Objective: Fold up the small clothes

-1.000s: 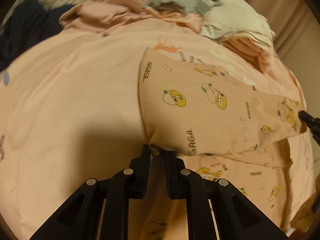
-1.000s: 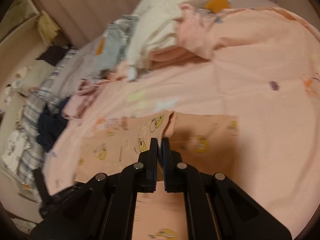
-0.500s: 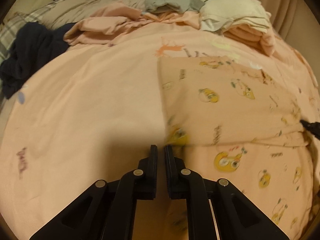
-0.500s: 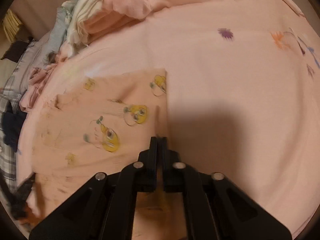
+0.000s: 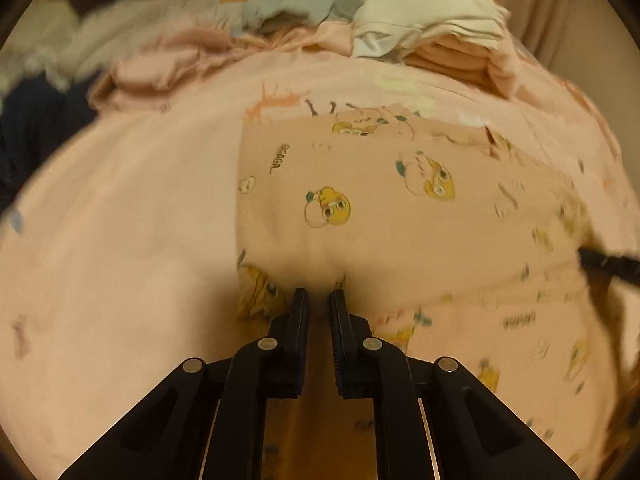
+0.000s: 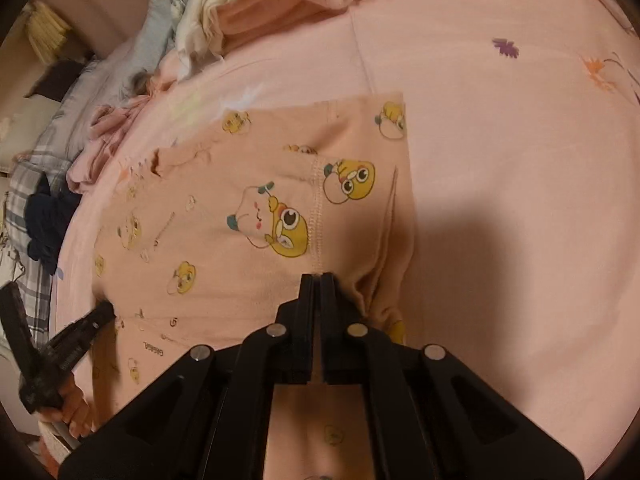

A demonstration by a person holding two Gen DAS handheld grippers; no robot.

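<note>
Since the frame 1 s back we'd laid the lifted flap down flat. Printed garment (image 6: 256, 216) lay mid-bed w/ one fold done; more folds left. Left gripper (image 5: 319, 294) sat narrowly parted at its near edge; right gripper (image 6: 317, 277) pinched the hem.

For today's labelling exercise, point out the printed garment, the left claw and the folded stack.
printed garment (image 6: 248, 248), right wrist view, on its flat middle.
left claw (image 5: 319, 300), left wrist view, between its fingertips.
folded stack (image 5: 448, 36), left wrist view, on its cream layers.
</note>
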